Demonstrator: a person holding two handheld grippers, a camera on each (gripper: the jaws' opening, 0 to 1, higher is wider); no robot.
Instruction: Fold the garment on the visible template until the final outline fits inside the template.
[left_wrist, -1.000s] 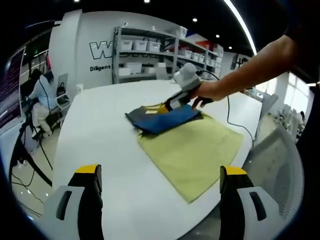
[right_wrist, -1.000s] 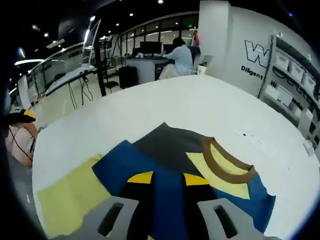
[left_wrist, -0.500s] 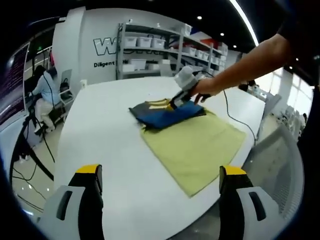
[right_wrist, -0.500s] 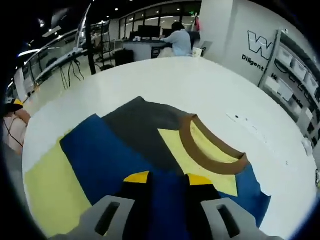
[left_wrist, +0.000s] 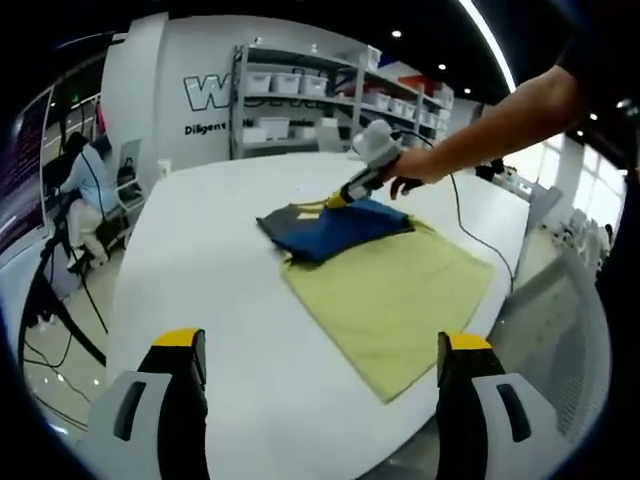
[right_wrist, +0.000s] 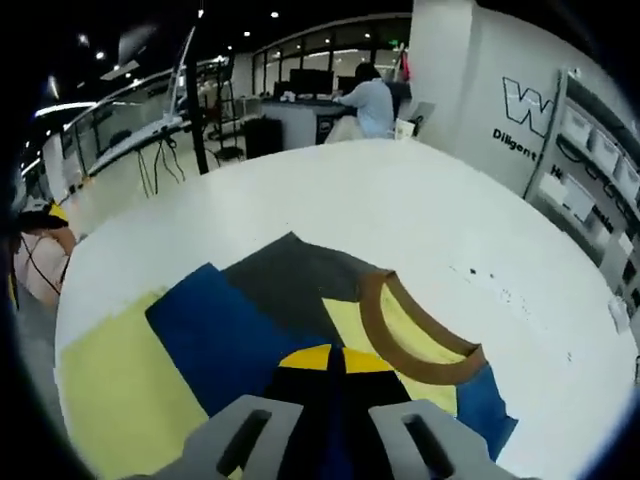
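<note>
On white surface (left_wrist: 220, 300), folded garment (left_wrist: 325, 225) lies at 12 o'clock end of yellow template (left_wrist: 395, 295), overlapping its edge. My right tool (right_wrist: 333, 362) sits w/ tips together over blue fabric by brown collar (right_wrist: 415, 340). Left tool (left_wrist: 315, 350) hangs apart, holding nothing.

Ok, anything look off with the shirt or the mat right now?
Yes: the folded shirt hangs off the far corner of the yellow mat, partly on bare table, not inside it. No damage or spill visible.
</note>
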